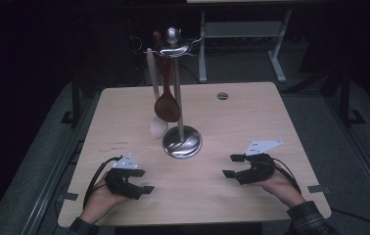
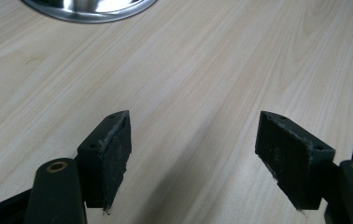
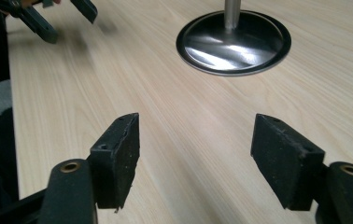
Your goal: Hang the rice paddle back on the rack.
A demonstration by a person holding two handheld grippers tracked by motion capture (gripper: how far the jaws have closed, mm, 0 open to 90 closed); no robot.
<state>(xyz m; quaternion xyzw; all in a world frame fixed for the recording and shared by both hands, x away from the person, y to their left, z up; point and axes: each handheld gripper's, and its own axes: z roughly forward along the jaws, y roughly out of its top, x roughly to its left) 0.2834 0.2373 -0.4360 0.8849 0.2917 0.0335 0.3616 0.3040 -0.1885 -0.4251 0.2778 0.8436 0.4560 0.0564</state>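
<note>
Brown spoon [image 1: 167, 108] (pale spoon [image 1: 158, 127] beside)

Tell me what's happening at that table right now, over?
Left tool and right tool open, empty, low over the table. Dark spoon and pale spoon hang on the stand. Nothing between.

light wooden table [image 1: 124, 107], steel utensil stand [image 1: 182, 142] on it

Pretty roomy, honestly. The surface [image 1: 124, 112] was bare wood between the left tongs [image 1: 143, 179] and right tongs [image 1: 230, 165]. The only real obstacle was the metal stand [image 1: 181, 142] mid-surface, with a dark spoon [image 1: 167, 105] and pale spoon [image 1: 157, 125] hanging, probably just clear of the wood.
</note>
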